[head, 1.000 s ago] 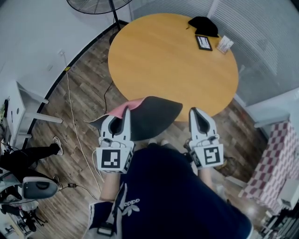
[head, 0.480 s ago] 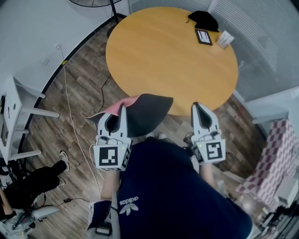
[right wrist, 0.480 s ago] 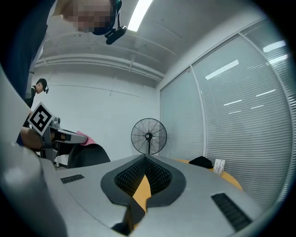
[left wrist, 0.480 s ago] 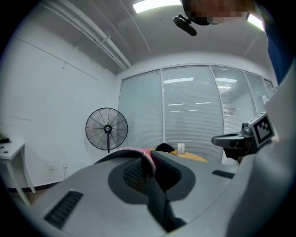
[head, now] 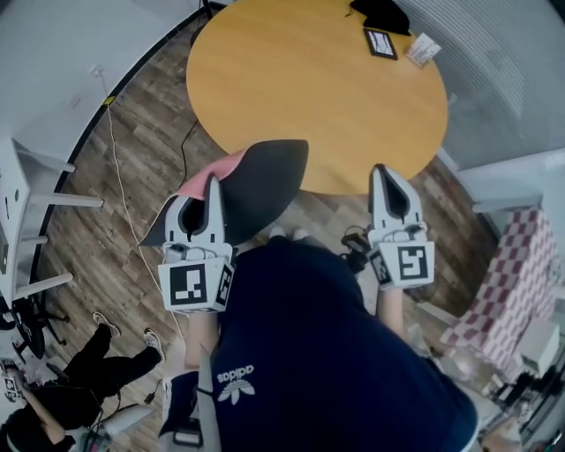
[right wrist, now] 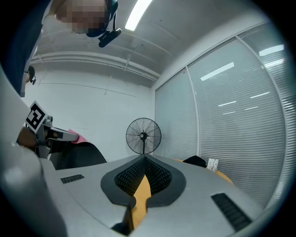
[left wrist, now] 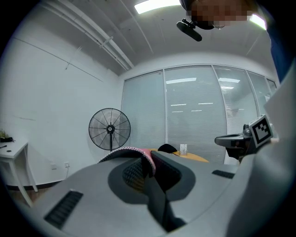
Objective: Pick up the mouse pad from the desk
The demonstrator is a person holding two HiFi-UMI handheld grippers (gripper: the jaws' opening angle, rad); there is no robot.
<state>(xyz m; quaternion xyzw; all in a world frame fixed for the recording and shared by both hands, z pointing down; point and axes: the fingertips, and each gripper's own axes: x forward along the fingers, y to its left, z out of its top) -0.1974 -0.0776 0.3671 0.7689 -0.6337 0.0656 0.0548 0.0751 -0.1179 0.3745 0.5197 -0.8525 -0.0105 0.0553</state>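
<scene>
The mouse pad (head: 265,181), black on top and pink underneath, hangs in the air just off the near edge of the round wooden table (head: 300,79). My left gripper (head: 212,181) is shut on the pad's left edge. In the left gripper view the pad's pink-edged rim (left wrist: 134,152) curls up between the closed jaws of the left gripper (left wrist: 150,159). My right gripper (head: 386,169) is off to the right of the pad, level with it, shut and holding nothing. In the right gripper view its tips (right wrist: 144,158) meet, with the pad (right wrist: 78,155) off to the left.
At the table's far side lie a black cloth (head: 384,11), a small dark device (head: 381,42) and a white card (head: 424,50). A standing fan (left wrist: 109,129) is by the wall. A white desk (head: 26,221), a floor cable (head: 119,177) and a person's legs (head: 88,380) are at left.
In the head view the left gripper with the pad has slid left and lower, and the right gripper slightly right. The table has shifted up the picture. The person at lower left has walked.
</scene>
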